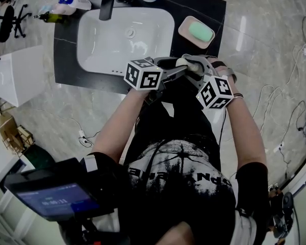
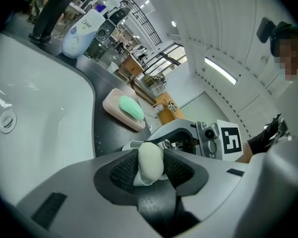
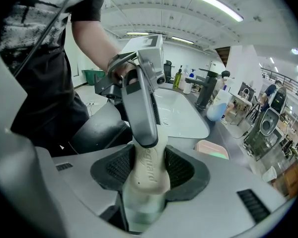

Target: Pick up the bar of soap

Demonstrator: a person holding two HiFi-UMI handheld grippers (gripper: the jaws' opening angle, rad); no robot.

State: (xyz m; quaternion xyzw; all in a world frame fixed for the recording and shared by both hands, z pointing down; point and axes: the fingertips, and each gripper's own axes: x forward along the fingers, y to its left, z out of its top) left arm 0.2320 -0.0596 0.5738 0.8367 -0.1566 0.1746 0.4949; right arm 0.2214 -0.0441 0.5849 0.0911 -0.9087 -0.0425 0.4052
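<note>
Left tool (image 2: 151, 168) and right tool (image 3: 150, 168) both clamped the cream soap bar (image 3: 149, 175) in open air over the worktop's (image 1: 66, 55) front edge, long axis along the right tool.

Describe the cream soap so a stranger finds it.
Find the white sink in the dark counter. At its front right corner, the left gripper and right gripper clamp the bar. It is cream; the green soap lies in a pink dish.

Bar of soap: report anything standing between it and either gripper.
Nothing visible does. The cream bar of soap is already pinched between the pads of both the left gripper and the right gripper.
</note>
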